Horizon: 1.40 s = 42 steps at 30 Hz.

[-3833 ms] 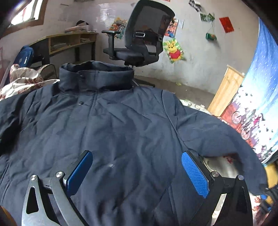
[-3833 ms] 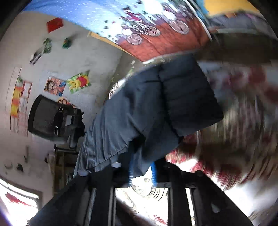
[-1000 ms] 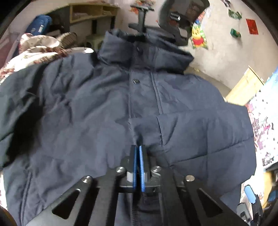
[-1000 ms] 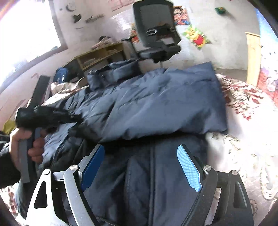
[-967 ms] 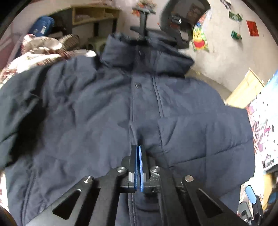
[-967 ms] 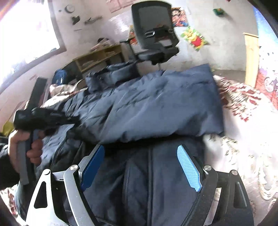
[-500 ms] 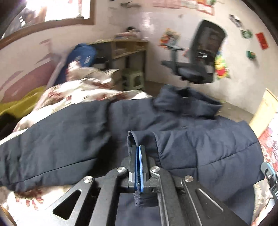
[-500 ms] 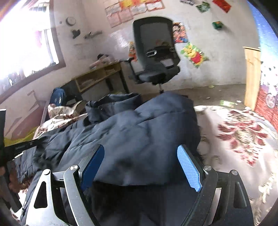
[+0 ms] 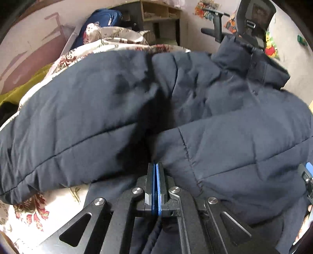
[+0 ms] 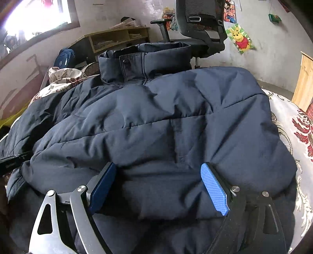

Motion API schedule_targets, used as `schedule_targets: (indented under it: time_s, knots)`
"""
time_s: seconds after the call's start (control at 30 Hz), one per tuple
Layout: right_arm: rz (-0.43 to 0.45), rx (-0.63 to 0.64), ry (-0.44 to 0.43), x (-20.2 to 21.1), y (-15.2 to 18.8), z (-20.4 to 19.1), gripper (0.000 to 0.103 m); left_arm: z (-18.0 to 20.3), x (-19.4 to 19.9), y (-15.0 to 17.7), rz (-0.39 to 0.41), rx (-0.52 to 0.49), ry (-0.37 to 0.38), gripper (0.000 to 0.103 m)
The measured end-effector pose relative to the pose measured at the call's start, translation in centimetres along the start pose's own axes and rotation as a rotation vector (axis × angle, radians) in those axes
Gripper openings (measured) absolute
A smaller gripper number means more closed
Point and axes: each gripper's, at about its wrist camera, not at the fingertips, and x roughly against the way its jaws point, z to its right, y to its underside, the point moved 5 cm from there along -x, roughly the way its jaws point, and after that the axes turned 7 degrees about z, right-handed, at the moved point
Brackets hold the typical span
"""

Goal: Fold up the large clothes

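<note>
Left wrist view, jacket: a dark navy padded jacket (image 9: 225, 148) lies spread across a floral bedspread (image 9: 31, 211), collar toward the far edge, one sleeve (image 9: 68, 125) stretched out to the left edge of the bed.
Left wrist view, left gripper: the left gripper (image 9: 156, 175) has its blue pads pressed together, clenched at the jacket's fabric near the bed's near edge; whether cloth sits between the pads cannot be told.
Left wrist view, shelves: a wooden shelf unit (image 9: 156, 11) stands against the far wall, its compartments holding blurred papers; a blue bag (image 9: 97, 21) rests beside it.
Right wrist view, jacket: the quilted body is puffed and creased, the other sleeve folded across the chest, the snap-fastened collar (image 10: 144, 60) upright before an office chair (image 10: 201, 21).
Right wrist view, right gripper: the right gripper (image 10: 158, 187) hovers over the lower part of the jacket, jaws released and spread wide, holding nothing.
Right wrist view, shelves: the unit's open compartments show stacked papers, too small to identify.
</note>
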Motion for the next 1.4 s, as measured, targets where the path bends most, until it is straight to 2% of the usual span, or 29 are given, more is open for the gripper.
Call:
schedule_targets:
  time_s: [0.1, 0.17, 0.23, 0.37, 0.43, 0.47, 0.53, 0.6, 0.67, 0.77, 0.87, 0.97, 1.03, 1.1, 1.23, 1.4]
  knots:
    - [0.052, -0.015, 0.001, 0.4, 0.5, 0.3, 0.087, 0.1, -0.2, 0.2, 0.008, 0.012, 0.018, 0.002]
    - [0.069, -0.033, -0.016, 0.4, 0.5, 0.5, 0.088, -0.4, 0.0, 0.2, 0.023, 0.055, 0.056, 0.002]
    - [0.078, -0.043, -0.03, 0.7, 0.5, 1.0, 0.09, -1.5, 0.3, 0.1, 0.028, 0.126, 0.099, 0.004]
    - [0.085, -0.036, -0.011, 1.2, 0.5, 0.9, 0.092, -4.4, 1.9, -0.1, 0.071, 0.285, 0.117, 0.012]
    - [0.089, -0.028, 0.009, 1.7, 0.7, 0.8, 0.094, -5.6, 2.6, 0.3, 0.063, 0.359, 0.13, 0.025]
    - [0.093, -0.026, 0.016, 2.0, 0.7, 0.7, 0.094, -6.2, 2.9, 0.4, 0.066, 0.392, 0.135, 0.035]
    - [0.105, -0.024, 0.027, 2.9, 0.2, 0.4, 0.095, -7.3, 3.6, 0.9, 0.078, 0.454, 0.174, 0.048]
    - [0.137, -0.016, 0.023, 4.0, -0.5, -0.2, 0.095, -9.0, 4.4, 1.3, 0.091, 0.503, 0.113, 0.08]
    - [0.18, 0.007, 0.003, 5.2, -1.4, -1.5, 0.095, -11.3, 5.3, 1.6, 0.135, 0.559, 0.072, 0.081]
    - [0.206, 0.075, -0.062, 6.5, -2.9, -4.6, 0.095, -14.4, 6.1, 2.2, 0.135, 0.616, 0.038, 0.081]
    - [0.202, 0.107, -0.136, 6.6, -3.3, -7.3, 0.095, -18.7, 6.7, 3.5, 0.142, 0.714, -0.044, 0.081]
    - [0.139, 0.142, -0.164, 4.9, -3.3, -10.4, 0.095, -23.2, 6.9, 5.5, 0.126, 0.801, -0.159, 0.081]
    - [0.071, 0.173, -0.141, 3.4, -3.0, -11.7, 0.095, -26.0, 6.5, 7.0, 0.09, 0.831, -0.248, 0.081]
    - [0.01, 0.22, -0.114, 1.5, -2.5, -13.0, 0.095, -28.2, 6.3, 8.4, 0.067, 0.881, -0.285, 0.081]
    - [-0.026, 0.289, -0.056, 0.0, -1.0, -13.8, 0.095, -31.0, 5.5, 10.5, 0.059, 0.999, -0.259, 0.081]
    - [-0.005, 0.353, -0.028, -0.3, 0.2, -14.4, 0.097, -32.0, 3.7, 9.5, 0.091, 1.034, -0.198, 0.081]
